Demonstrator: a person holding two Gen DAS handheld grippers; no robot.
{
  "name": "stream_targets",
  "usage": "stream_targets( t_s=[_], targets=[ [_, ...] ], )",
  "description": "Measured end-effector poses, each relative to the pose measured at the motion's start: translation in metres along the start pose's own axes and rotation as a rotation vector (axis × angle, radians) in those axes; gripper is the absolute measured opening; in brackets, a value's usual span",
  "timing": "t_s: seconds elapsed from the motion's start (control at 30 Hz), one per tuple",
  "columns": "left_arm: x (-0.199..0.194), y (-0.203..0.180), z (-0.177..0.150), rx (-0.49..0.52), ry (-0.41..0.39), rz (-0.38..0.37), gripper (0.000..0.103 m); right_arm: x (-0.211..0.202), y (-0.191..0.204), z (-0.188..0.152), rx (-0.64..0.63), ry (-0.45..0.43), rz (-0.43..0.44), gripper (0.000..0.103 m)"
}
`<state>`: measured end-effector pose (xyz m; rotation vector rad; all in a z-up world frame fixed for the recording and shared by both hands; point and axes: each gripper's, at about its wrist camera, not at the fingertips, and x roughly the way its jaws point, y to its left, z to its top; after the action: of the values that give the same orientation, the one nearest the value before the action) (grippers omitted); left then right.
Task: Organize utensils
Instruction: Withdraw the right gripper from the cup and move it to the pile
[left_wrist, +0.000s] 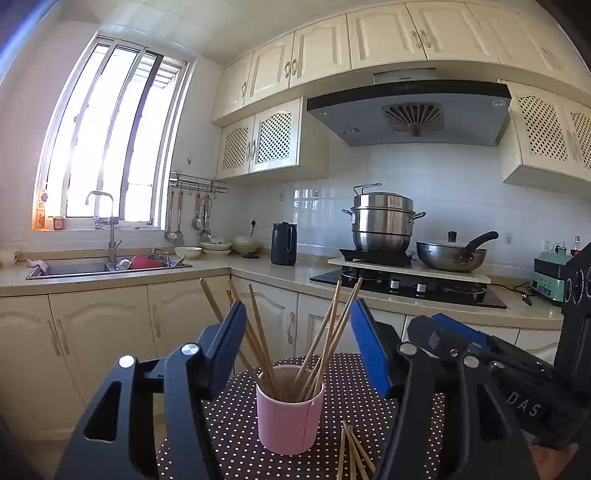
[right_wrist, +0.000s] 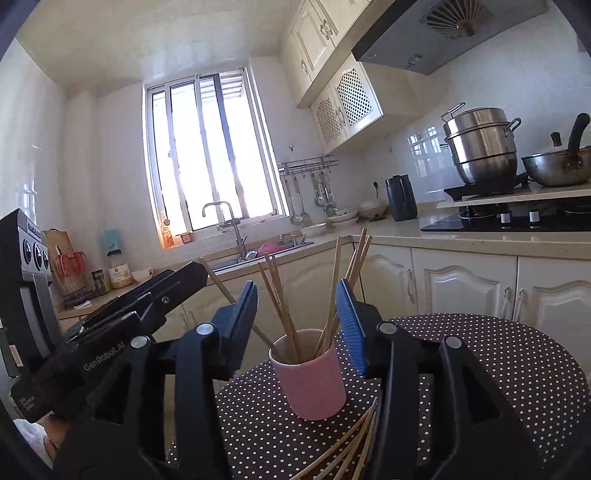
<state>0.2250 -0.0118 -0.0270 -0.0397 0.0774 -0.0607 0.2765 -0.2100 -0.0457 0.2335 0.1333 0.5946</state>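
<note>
A pink cup (left_wrist: 289, 417) (right_wrist: 314, 384) stands on a dark polka-dot table (left_wrist: 369, 402) (right_wrist: 480, 354) and holds several wooden chopsticks (left_wrist: 258, 332) (right_wrist: 280, 295) that fan out upward. More loose chopsticks (left_wrist: 352, 454) (right_wrist: 351, 446) lie on the table in front of the cup. My left gripper (left_wrist: 300, 310) is open, level with the upper ends of the standing chopsticks, and its blue pads touch nothing. My right gripper (right_wrist: 298, 291) is open too, with nothing pressed between its pads. Each gripper shows at the edge of the other's view, the two side by side.
Cream cabinets and a countertop (left_wrist: 258, 269) run behind the table. On it are a sink (left_wrist: 107, 267) under the window, a dark kettle (left_wrist: 283, 243), and a hob with a steel steamer pot (left_wrist: 382, 221) and a wok (left_wrist: 454, 254). Ladles hang on a wall rack (left_wrist: 195, 184).
</note>
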Motion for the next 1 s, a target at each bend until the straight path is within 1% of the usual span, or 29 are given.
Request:
stream_targets(
  t_s=[0.17, 0.33, 0.53, 0.83, 1.0],
  targets=[
    [-0.016, -0.009, 0.003, 0.026, 0.011, 0.005, 0.063, -0.024, 0.010, 0.004, -0.022, -0.011, -0.025, 0.047],
    [-0.029, -0.016, 0.004, 0.036, 0.032, 0.003, 0.071, -0.042, 0.015, 0.004, -0.029, -0.009, -0.041, 0.049],
    [-0.036, -0.022, 0.001, 0.055, 0.072, -0.002, 0.074, -0.058, 0.018, 0.000, -0.032, 0.000, -0.069, 0.050],
    [-0.036, -0.030, -0.011, 0.090, 0.130, 0.004, 0.074, -0.065, 0.016, -0.012, -0.028, 0.044, -0.114, 0.052],
    [-0.025, -0.031, -0.021, 0.103, 0.197, -0.008, 0.074, -0.063, 0.011, -0.021, -0.020, 0.084, -0.147, 0.052]
  ],
)
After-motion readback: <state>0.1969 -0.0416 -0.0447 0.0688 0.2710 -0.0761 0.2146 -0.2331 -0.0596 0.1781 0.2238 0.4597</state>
